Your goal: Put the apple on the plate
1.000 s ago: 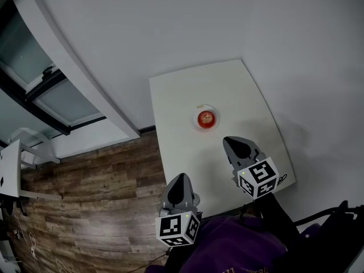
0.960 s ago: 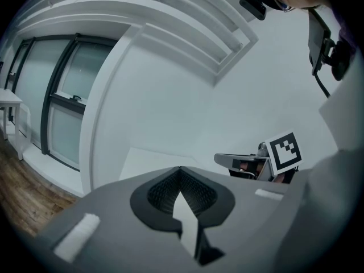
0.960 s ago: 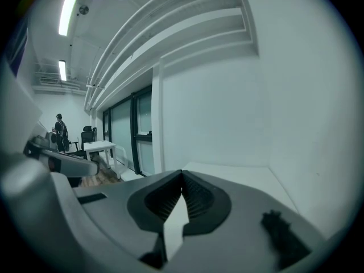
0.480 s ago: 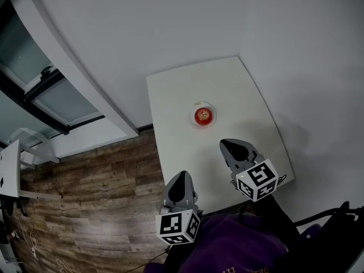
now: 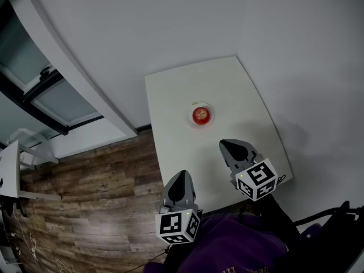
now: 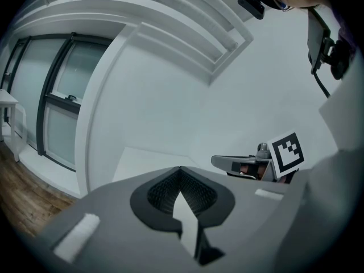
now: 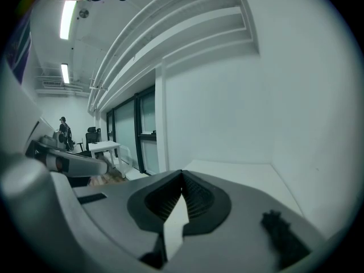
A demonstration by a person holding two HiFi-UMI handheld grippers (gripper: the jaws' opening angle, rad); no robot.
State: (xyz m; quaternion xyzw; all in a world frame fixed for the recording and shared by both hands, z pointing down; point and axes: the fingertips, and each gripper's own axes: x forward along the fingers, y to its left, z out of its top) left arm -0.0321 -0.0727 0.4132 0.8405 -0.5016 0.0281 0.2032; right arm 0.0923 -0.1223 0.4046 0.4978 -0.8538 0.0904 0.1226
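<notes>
Red apple sits unmoved on the plate; the task looks done. Left gripper and right gripper stay closed, empty.

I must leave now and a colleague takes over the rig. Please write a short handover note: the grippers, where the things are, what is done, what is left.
Left gripper: shut, empty, held over the near edge of the table.
Right gripper: shut, empty, over the table, short of the plate.
Apple: sits on the plate, near the middle of the table; neither gripper touches it.
Done: the apple is on the plate.
Left: nothing of the job, as far as the views show.
</notes>
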